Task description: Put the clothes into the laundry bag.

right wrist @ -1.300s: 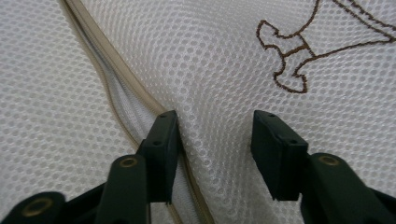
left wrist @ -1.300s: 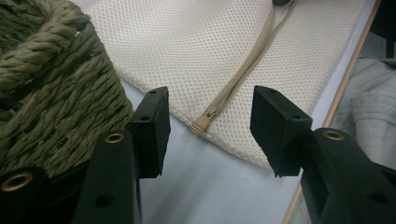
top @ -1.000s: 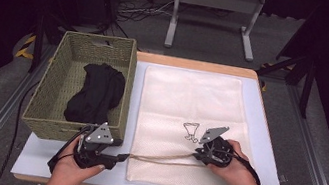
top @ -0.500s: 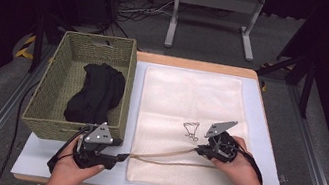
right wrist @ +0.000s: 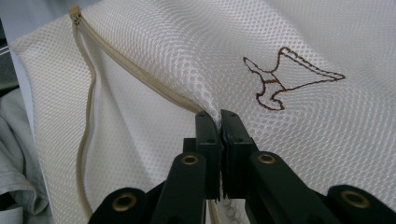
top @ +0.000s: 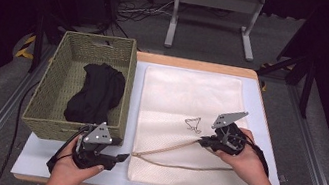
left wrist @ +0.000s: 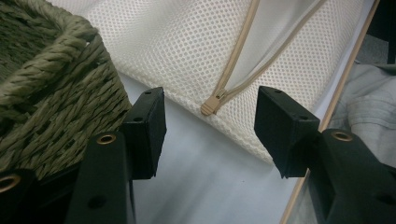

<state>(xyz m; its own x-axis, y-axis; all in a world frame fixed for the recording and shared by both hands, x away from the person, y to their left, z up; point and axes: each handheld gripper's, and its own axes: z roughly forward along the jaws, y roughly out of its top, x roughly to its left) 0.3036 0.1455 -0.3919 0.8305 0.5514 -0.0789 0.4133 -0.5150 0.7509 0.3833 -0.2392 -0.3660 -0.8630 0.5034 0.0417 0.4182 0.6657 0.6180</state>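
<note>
Across the pale worktop (top: 263, 154) lies a limp mesh laundry bag (top: 191, 102), best pinched along its zipper edge (right wrist: 140, 74), where the right hand-held gripper (right wrist: 219, 116) is clenched; the left hand-held gripper (left wrist: 210, 116) is released.

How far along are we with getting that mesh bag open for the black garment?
Done: the mesh laundry bag is unzipped, its tan zipper gaping. In hand: the right gripper pinches the upper zipper edge; the left gripper hovers open at the zipper end. Left: the black garment is in the wicker basket.
</note>
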